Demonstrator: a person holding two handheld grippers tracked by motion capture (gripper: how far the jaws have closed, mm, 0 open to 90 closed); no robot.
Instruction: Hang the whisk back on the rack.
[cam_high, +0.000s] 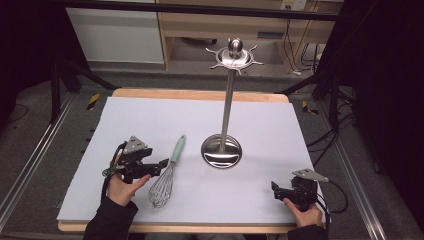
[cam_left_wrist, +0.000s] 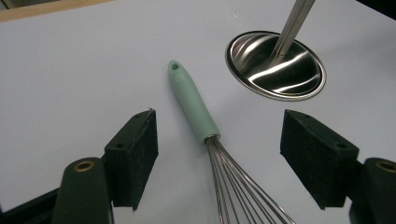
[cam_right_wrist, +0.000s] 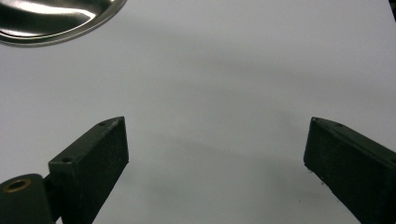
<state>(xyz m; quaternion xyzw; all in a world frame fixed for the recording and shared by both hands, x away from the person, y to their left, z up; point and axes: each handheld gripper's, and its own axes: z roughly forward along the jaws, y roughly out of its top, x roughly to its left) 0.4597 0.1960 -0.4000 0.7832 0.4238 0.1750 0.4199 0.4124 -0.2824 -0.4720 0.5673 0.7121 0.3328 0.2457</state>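
Wooden cabinet (cam_high: 220, 30) beyond white-covered table (cam_high: 150, 120).

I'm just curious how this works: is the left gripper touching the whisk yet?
Apart. In the left gripper view, the left gripper stands open, and the whisk lies between its jaws with bare table showing on both sides.

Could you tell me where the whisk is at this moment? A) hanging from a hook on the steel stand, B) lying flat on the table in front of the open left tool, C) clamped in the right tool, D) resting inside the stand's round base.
B: the whisk lies flat on the table, with the left tool open over it.
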